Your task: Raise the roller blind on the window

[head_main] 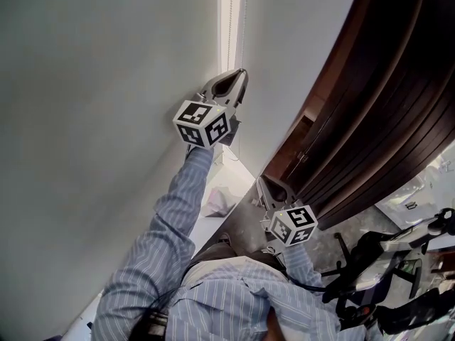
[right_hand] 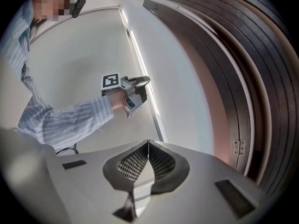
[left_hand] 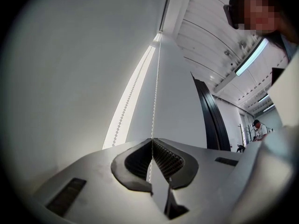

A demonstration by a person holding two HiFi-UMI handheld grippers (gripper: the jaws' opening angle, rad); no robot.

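Only the left gripper view shows the bead chain. It runs down from 12 o'clock into the left tongs, which are clamped on it. In the right gripper view, the right tongs are closed and hold nothing. In the head view, the grey roller blind hangs at 9 o'clock of the left tongs.

Just beyond the left gripper, a narrow strip of daylight runs up beside a pale grey wall. To the right of the right gripper stands dark brown ribbed wood panelling with a metal hinge. Below that gripper are a speckled grey floor and a black chair. Overhead, white ceiling panels carry long strip lights.
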